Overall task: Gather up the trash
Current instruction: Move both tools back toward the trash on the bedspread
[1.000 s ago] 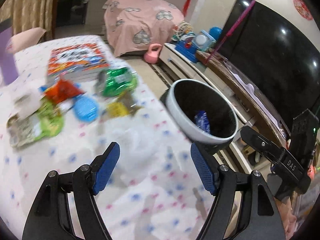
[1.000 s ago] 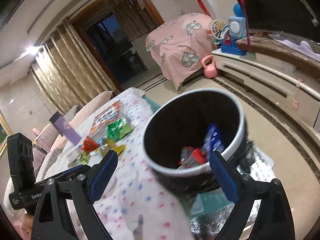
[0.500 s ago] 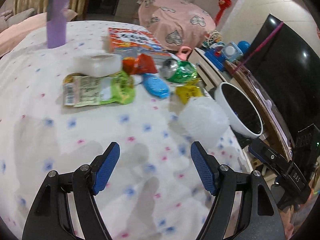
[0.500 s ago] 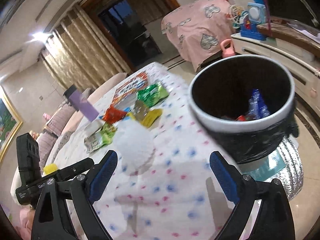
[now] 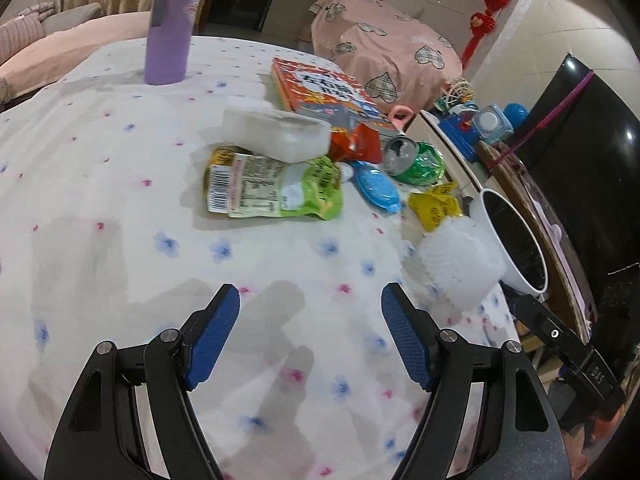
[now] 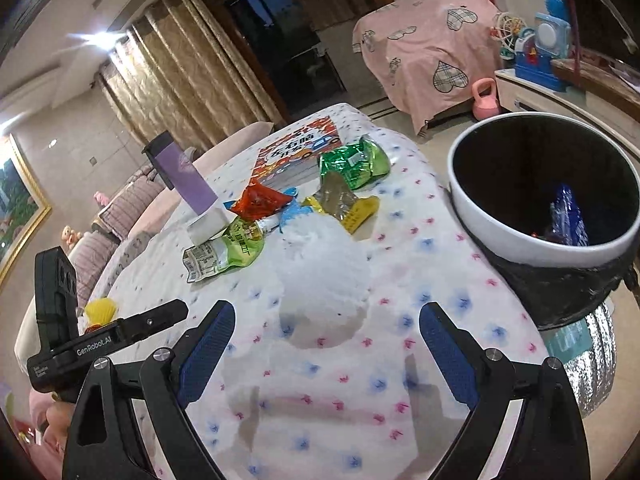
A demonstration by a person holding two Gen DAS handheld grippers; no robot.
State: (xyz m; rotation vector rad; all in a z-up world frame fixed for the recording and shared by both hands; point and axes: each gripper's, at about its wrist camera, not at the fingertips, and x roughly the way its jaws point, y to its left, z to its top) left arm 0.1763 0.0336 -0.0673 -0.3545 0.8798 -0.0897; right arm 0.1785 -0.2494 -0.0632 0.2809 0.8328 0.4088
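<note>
Trash lies on the flowered tablecloth [image 5: 120, 184]: a white foam net [image 5: 460, 268] [image 6: 324, 268], a green pouch [image 5: 272, 192] [image 6: 224, 250], a yellow wrapper [image 5: 434, 208] [image 6: 358, 212], a red wrapper [image 5: 358, 144] [image 6: 260, 200], a blue oval piece [image 5: 378, 190] and a green foil bag [image 5: 418, 162] [image 6: 354, 162]. The white-rimmed bin [image 5: 514, 248] [image 6: 540, 200] stands off the table's right edge with blue and red trash inside. My left gripper [image 5: 310, 336] is open and empty above the cloth. My right gripper [image 6: 326, 360] is open and empty just before the foam net.
A purple bottle [image 5: 168, 28] [image 6: 184, 176], a white box [image 5: 276, 134] and a colourful book [image 5: 324, 92] [image 6: 298, 154] sit at the table's far side. A TV and cabinet with toys [image 5: 480, 124] run along the right. A pink-covered seat [image 6: 428, 52] stands beyond.
Both grippers have swung from the bin toward the table. The left view now faces the trash pile; the right gripper now faces the foam net, with the bin off to its right.
</note>
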